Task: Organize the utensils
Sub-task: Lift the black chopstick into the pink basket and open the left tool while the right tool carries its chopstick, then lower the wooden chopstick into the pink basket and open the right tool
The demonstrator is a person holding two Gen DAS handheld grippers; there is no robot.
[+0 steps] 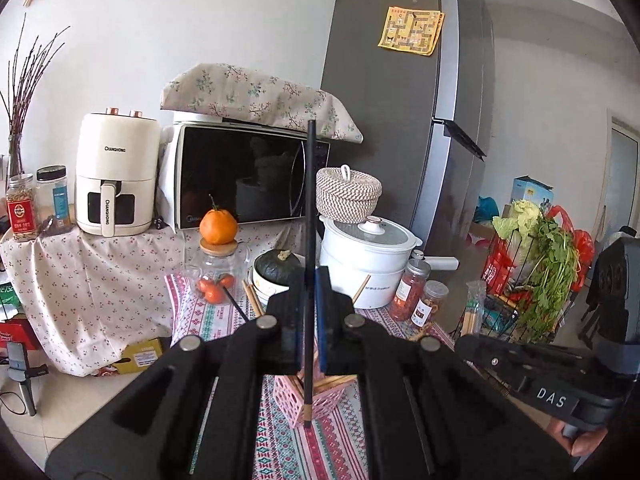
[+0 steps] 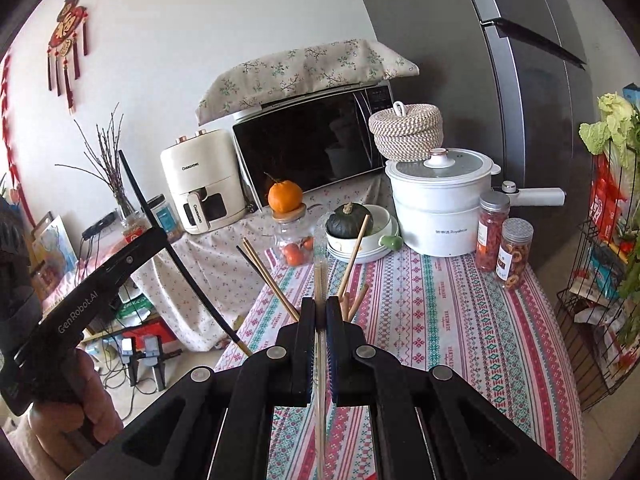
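My left gripper (image 1: 307, 300) is shut on a black chopstick (image 1: 310, 208) with a gold tip, held upright over the pink perforated utensil holder (image 1: 308, 400), which has wooden chopsticks in it. The same black chopstick (image 2: 176, 248) and the left gripper show at the left of the right wrist view. My right gripper (image 2: 320, 320) is shut on a packet of light wooden chopsticks in clear wrap (image 2: 319, 360), held above the patterned tablecloth (image 2: 440, 320). Several wooden chopsticks (image 2: 268, 276) stick up just beyond it; the holder is hidden there.
On the table behind stand a white pot (image 1: 368, 256), a bowl with a green squash (image 1: 278, 268), a glass jar topped by an orange (image 1: 216, 228), and spice jars (image 2: 504, 240). A microwave (image 1: 248, 180), air fryer (image 1: 116, 176), fridge (image 1: 392, 80) and vegetable rack (image 1: 532, 264) surround it.
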